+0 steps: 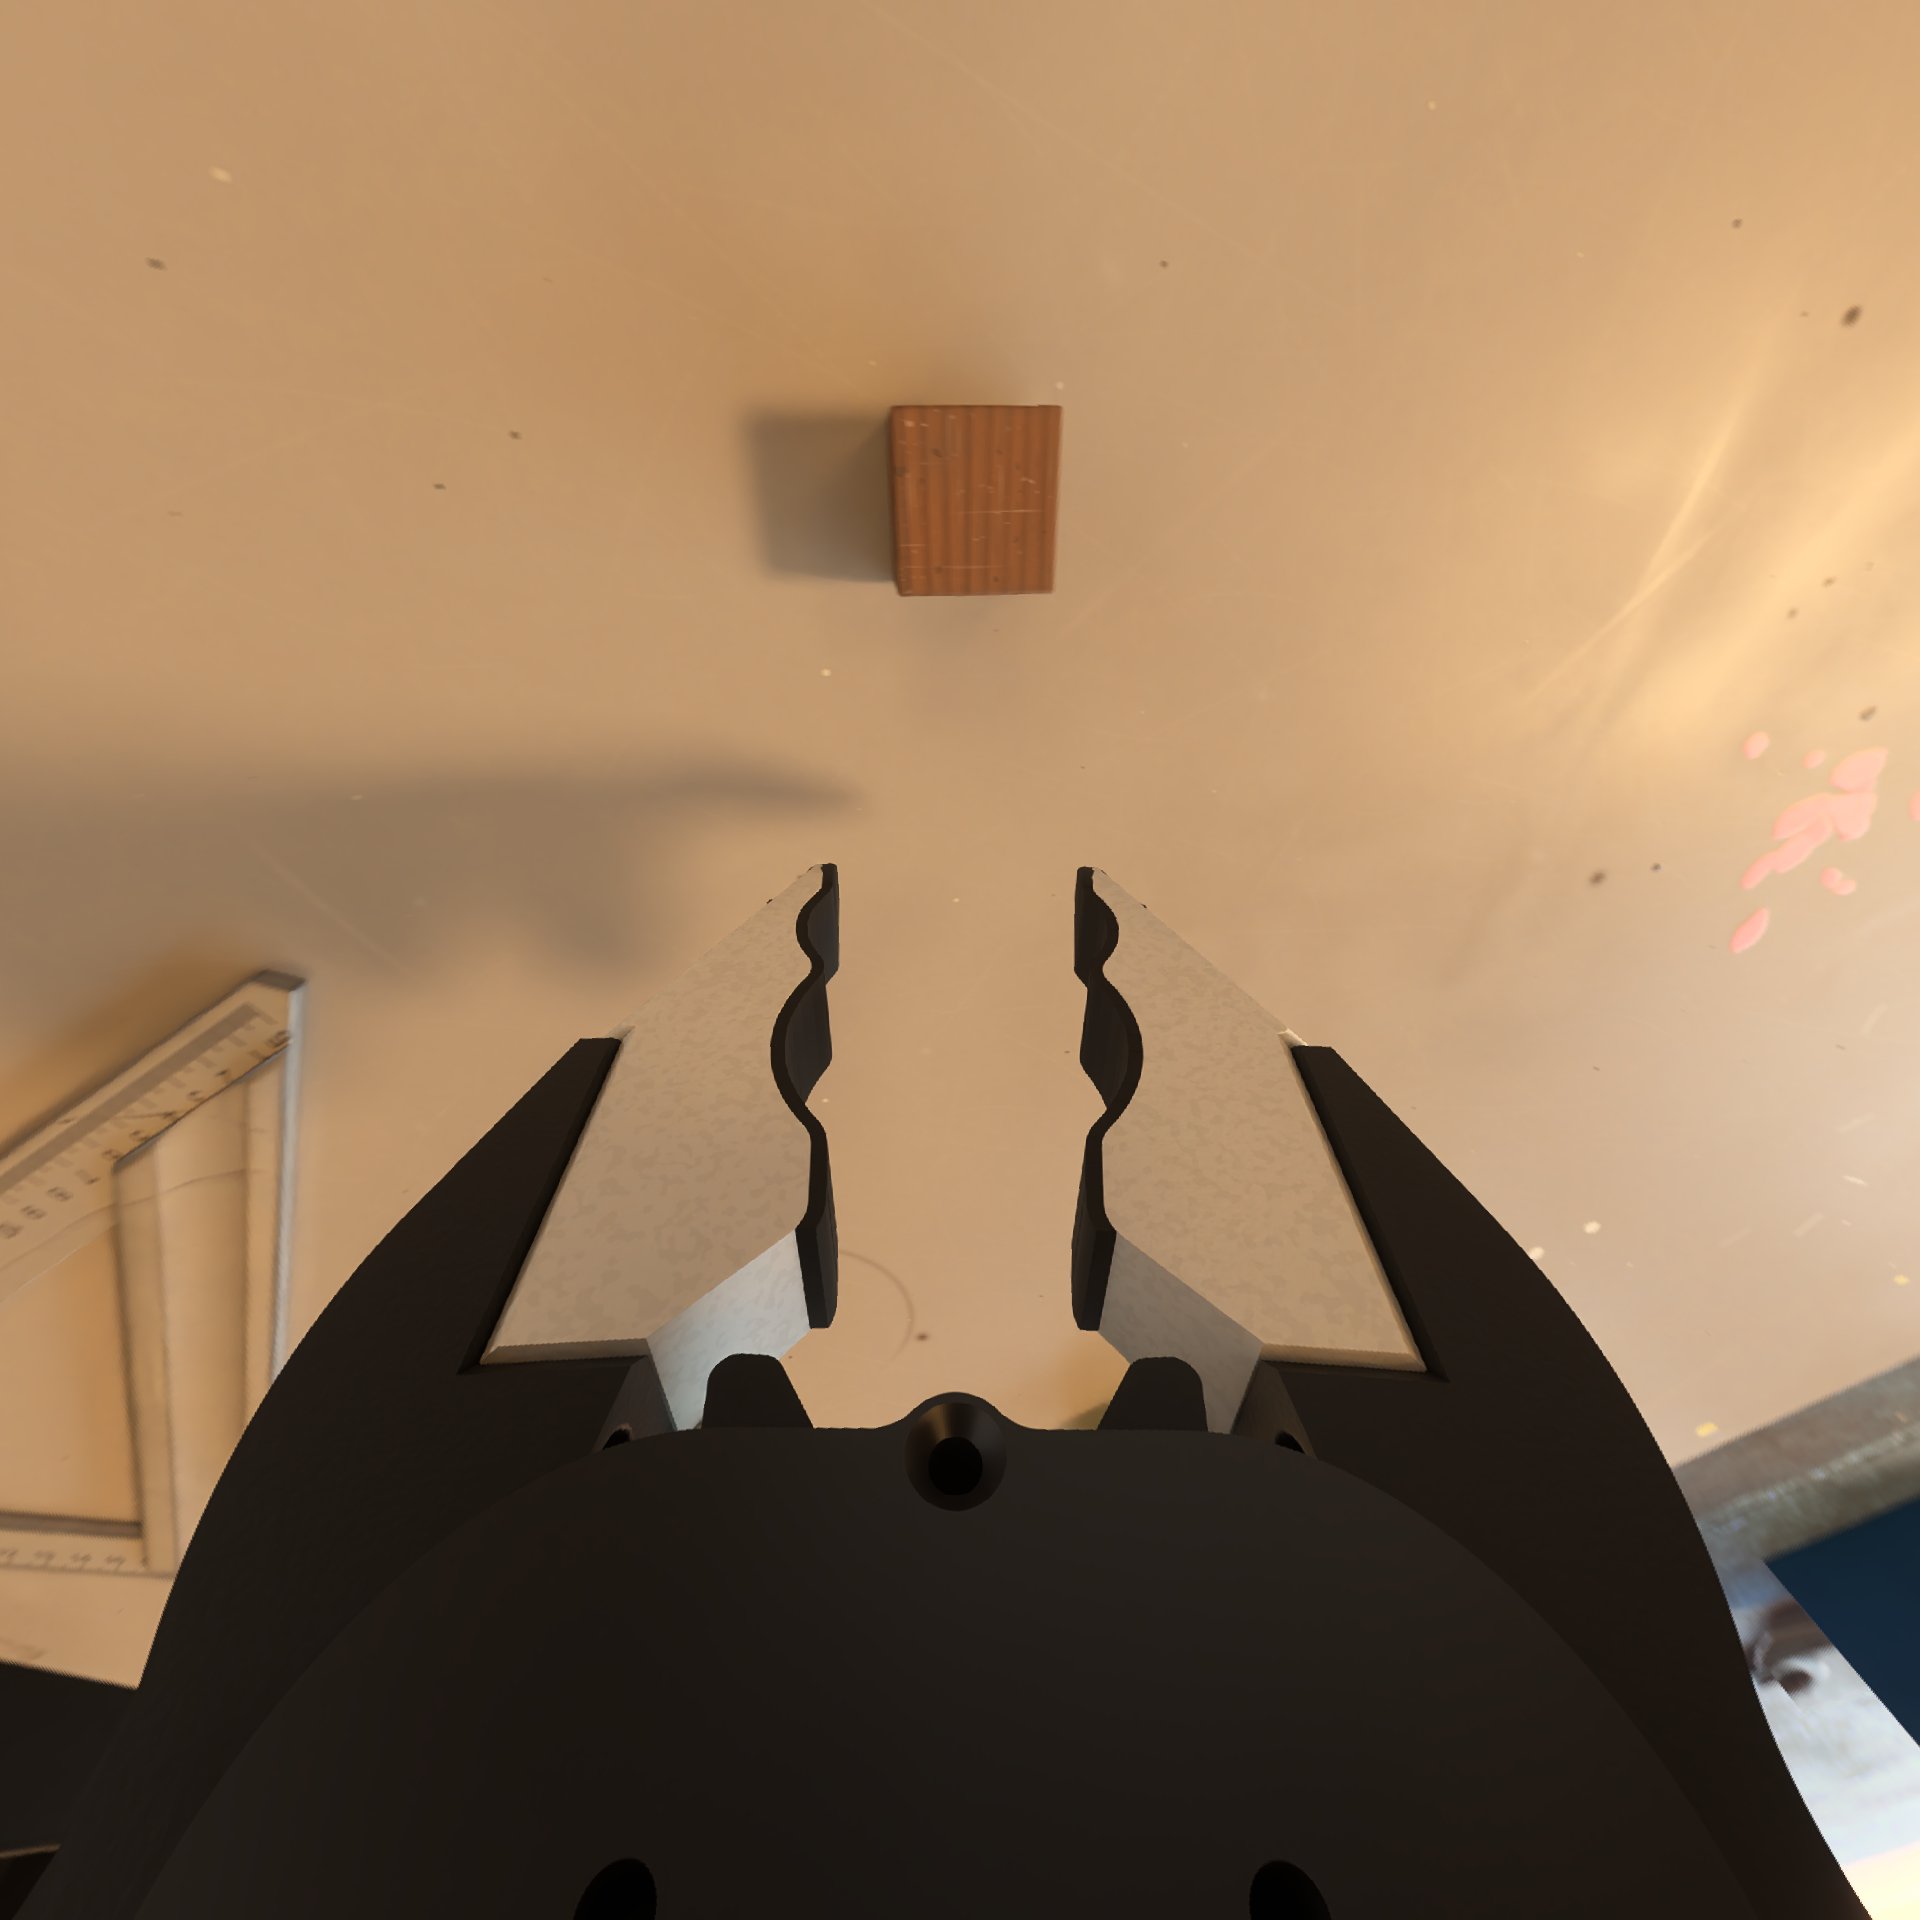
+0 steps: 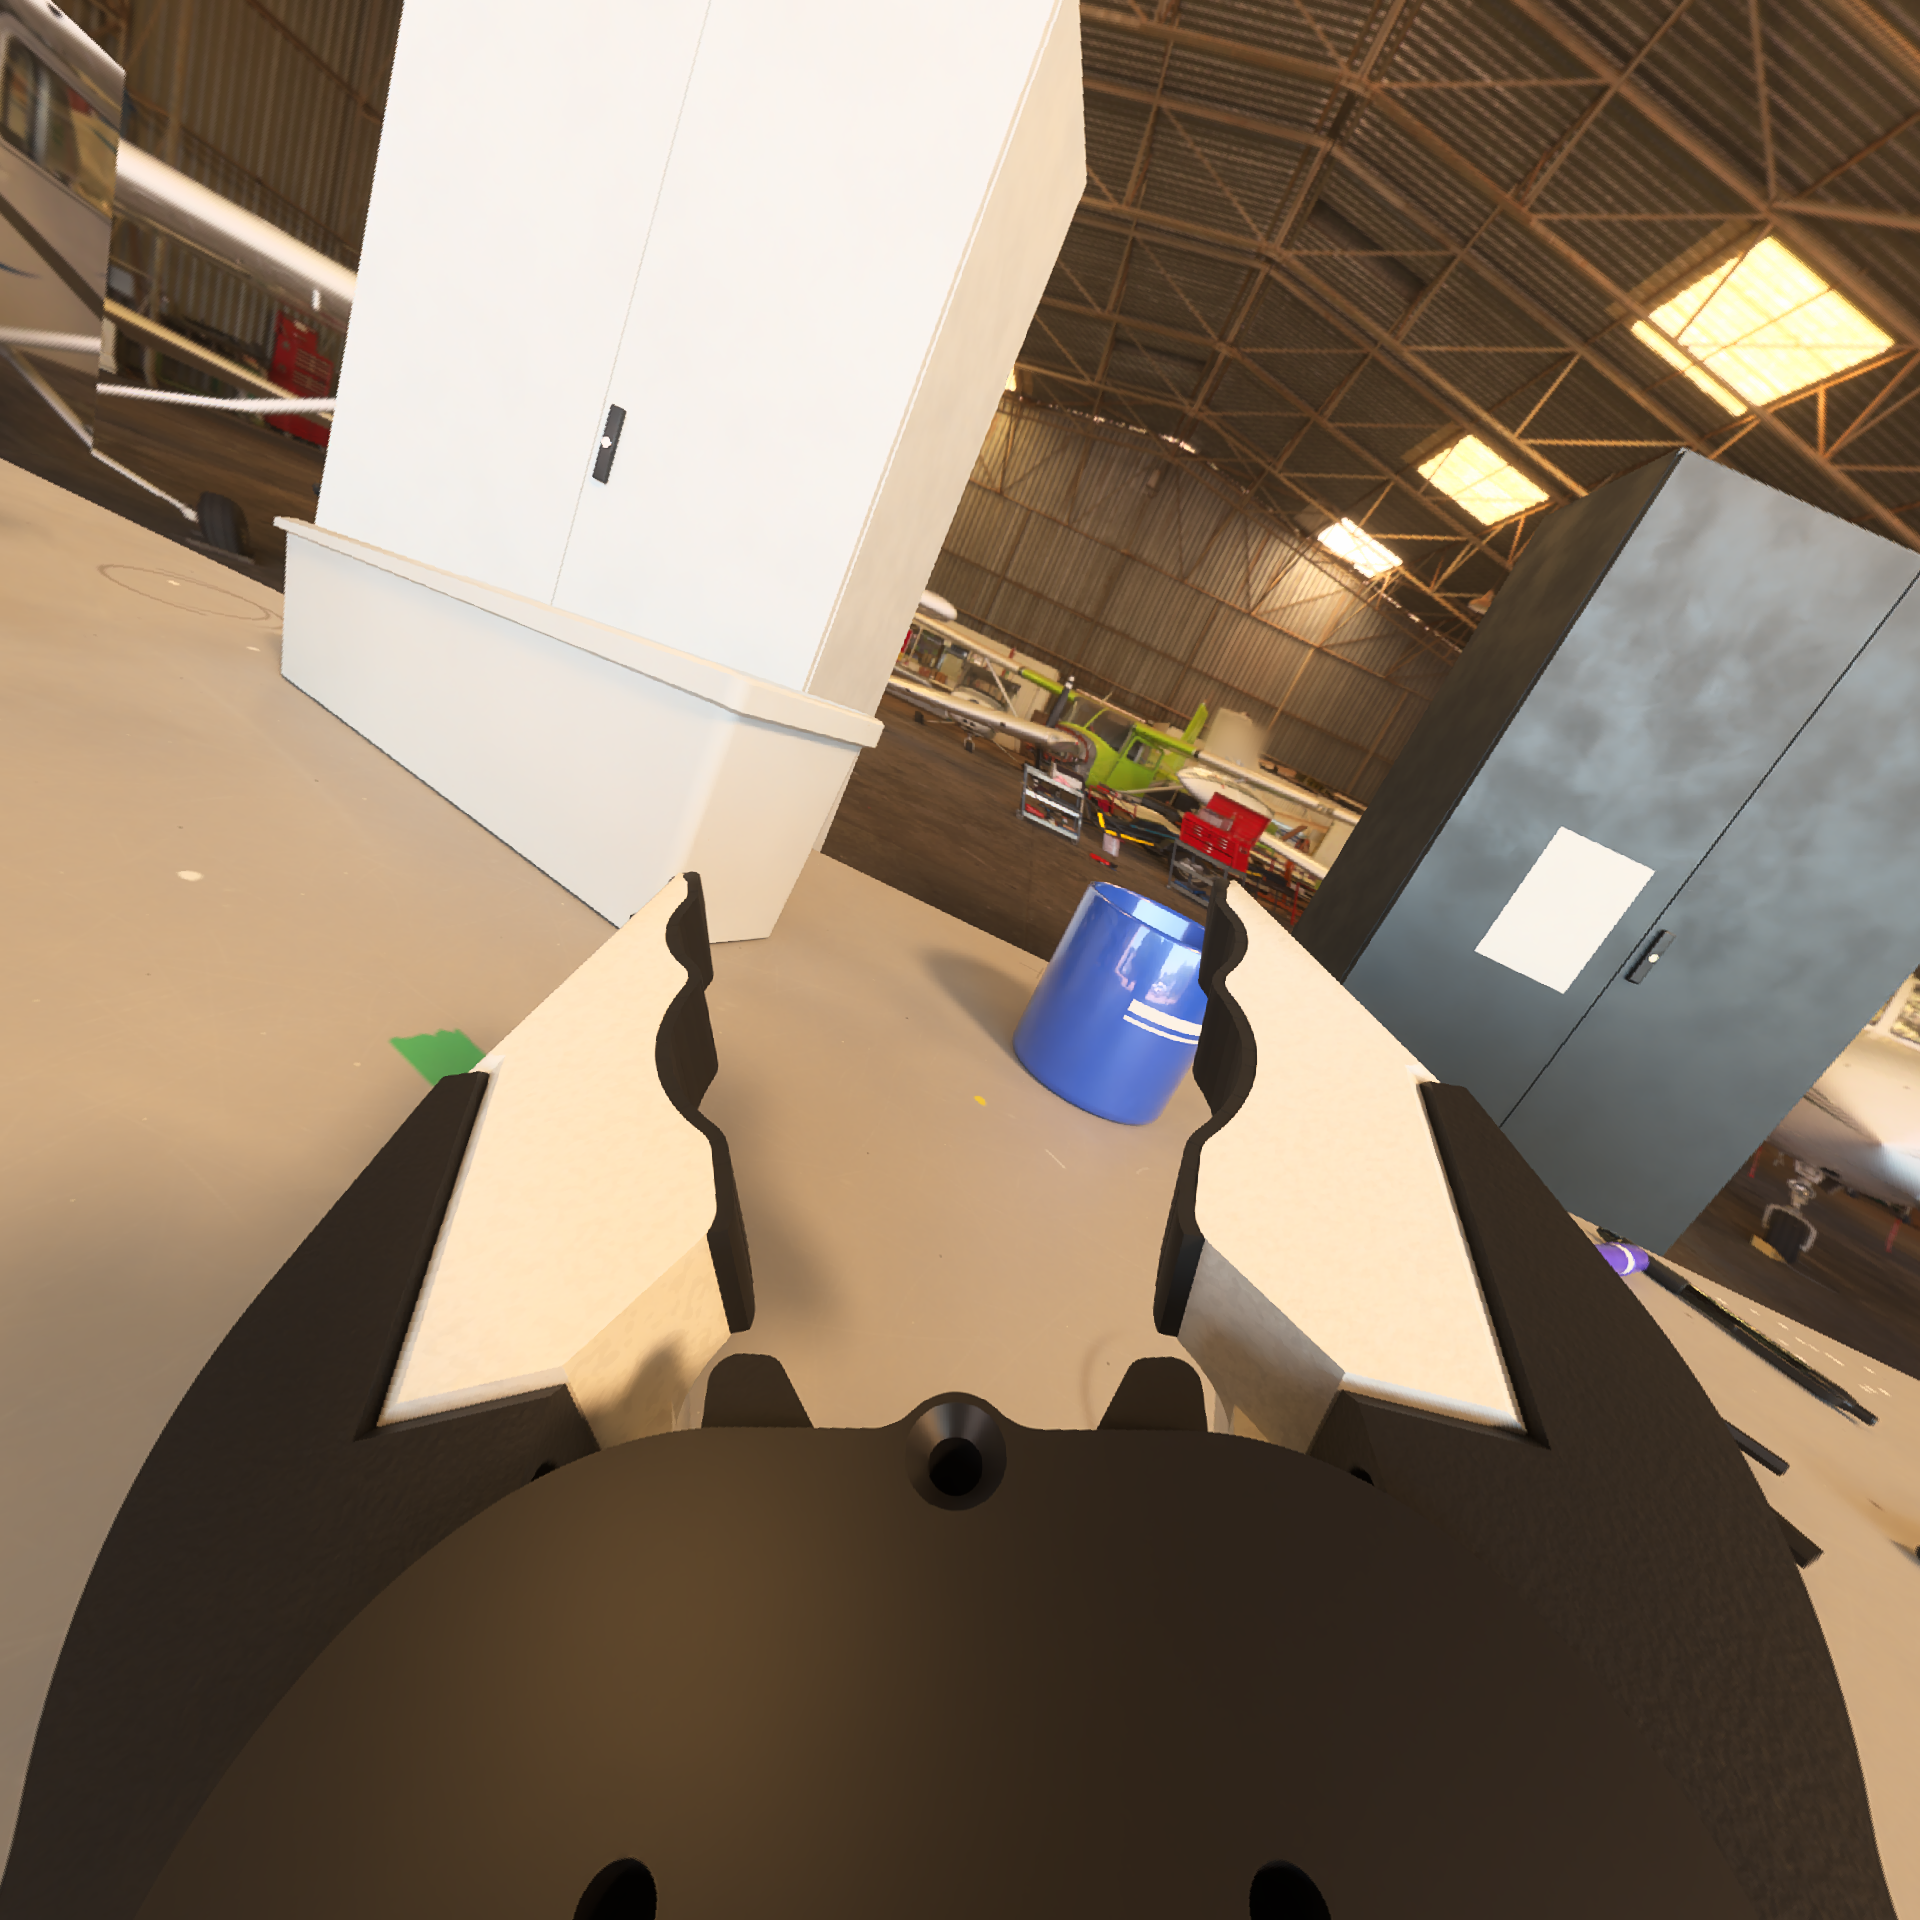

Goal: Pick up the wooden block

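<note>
Wooden block (image 1: 975,501) alone on table (image 1: 1351,312), ruler (image 1: 145,1132) well apart

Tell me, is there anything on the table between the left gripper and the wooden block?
No. In the left wrist view, only bare table with a soft shadow lies between the open left gripper and the wooden block.

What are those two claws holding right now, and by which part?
Nothing. The left gripper is open, with the wooden block lying ahead on the table, untouched. The right gripper is open and empty too.
</note>
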{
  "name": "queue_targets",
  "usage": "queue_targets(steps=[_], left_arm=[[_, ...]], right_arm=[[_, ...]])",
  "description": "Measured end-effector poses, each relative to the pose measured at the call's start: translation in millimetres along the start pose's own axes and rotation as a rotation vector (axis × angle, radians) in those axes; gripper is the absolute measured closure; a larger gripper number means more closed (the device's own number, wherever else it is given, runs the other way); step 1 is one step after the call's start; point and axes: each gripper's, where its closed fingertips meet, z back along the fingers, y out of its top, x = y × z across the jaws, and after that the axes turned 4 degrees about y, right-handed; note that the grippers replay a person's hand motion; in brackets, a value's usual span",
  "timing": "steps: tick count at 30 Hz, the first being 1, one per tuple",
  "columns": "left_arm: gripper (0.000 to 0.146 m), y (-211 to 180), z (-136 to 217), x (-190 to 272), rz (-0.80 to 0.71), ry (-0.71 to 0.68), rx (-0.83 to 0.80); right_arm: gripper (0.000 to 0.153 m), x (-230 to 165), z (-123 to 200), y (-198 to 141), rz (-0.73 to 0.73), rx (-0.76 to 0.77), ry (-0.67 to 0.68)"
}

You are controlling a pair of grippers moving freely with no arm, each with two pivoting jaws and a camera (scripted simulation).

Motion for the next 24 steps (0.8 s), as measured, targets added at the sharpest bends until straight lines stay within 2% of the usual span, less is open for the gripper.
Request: queue_targets(steps=[5, 11, 14, 21, 24], left_arm=[[0.107, 2, -8, 18, -0.047, -0.077, -0.039], [0.118, 4, -14, 26, -0.090, -0.046, -0.074], [0.126, -2, -14, 40, -0.103, -0.136, -0.101], [0.125, -4, -15, 69, -0.158, -0.265, -0.127], [0.123, 0, -11, 70, -0.198, -0.244, -0.096]], right_arm=[[0.058, -1, 0, -1, 0.007, -0.008, 0.006], [0.059, -2, 0, -1, 0.018, -0.014, 0.006], [0.060, -2, 0, -2, 0.021, -0.017, 0.006], [0.061, -2, 0, -2, 0.026, -0.021, 0.007], [0.061, -2, 0, -2, 0.028, -0.021, 0.007]])
